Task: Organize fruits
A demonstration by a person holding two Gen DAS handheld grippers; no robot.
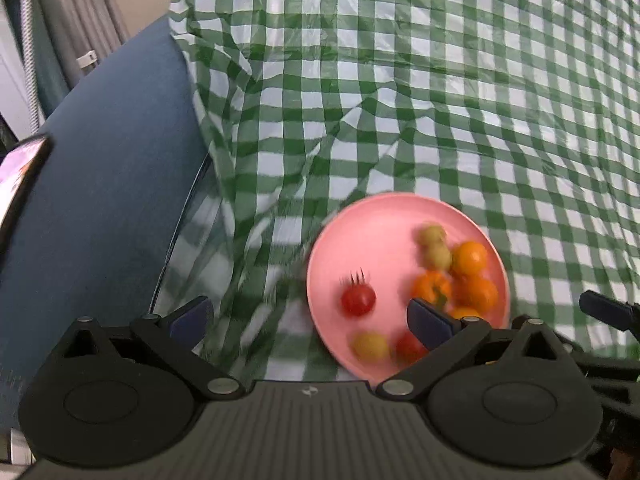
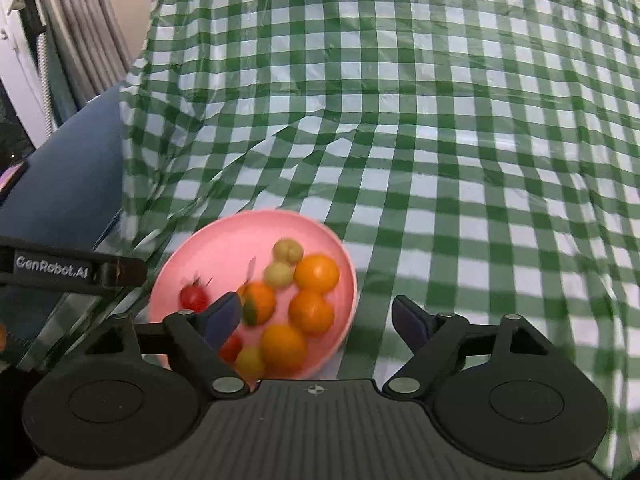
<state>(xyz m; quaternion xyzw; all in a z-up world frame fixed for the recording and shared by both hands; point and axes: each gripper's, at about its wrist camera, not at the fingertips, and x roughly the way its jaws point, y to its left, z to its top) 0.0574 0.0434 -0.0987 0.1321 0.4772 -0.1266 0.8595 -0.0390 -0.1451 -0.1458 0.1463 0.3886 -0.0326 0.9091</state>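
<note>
A pink plate (image 1: 384,208) (image 2: 224,240) lies on the checked cloth and holds several oranges (image 1: 470,258) (image 2: 316,272), two red cherry tomatoes (image 1: 358,300) (image 2: 194,296) and a few small yellow-green fruits (image 1: 434,244) (image 2: 286,250). My left gripper (image 1: 310,320) hangs open over the plate's left rim, its right finger above the oranges, nothing between the pads. My right gripper (image 2: 316,320) is open over the plate's right half, its left finger (image 2: 222,318) above the fruit and its right finger off the plate. Neither holds anything. The picture is blurred around the plate.
The green-and-white checked cloth (image 1: 440,100) is wrinkled behind and left of the plate. A dark blue cushion (image 1: 112,152) runs along the left, with a phone (image 1: 20,176) at its edge. Curtains (image 2: 80,20) hang at the far left.
</note>
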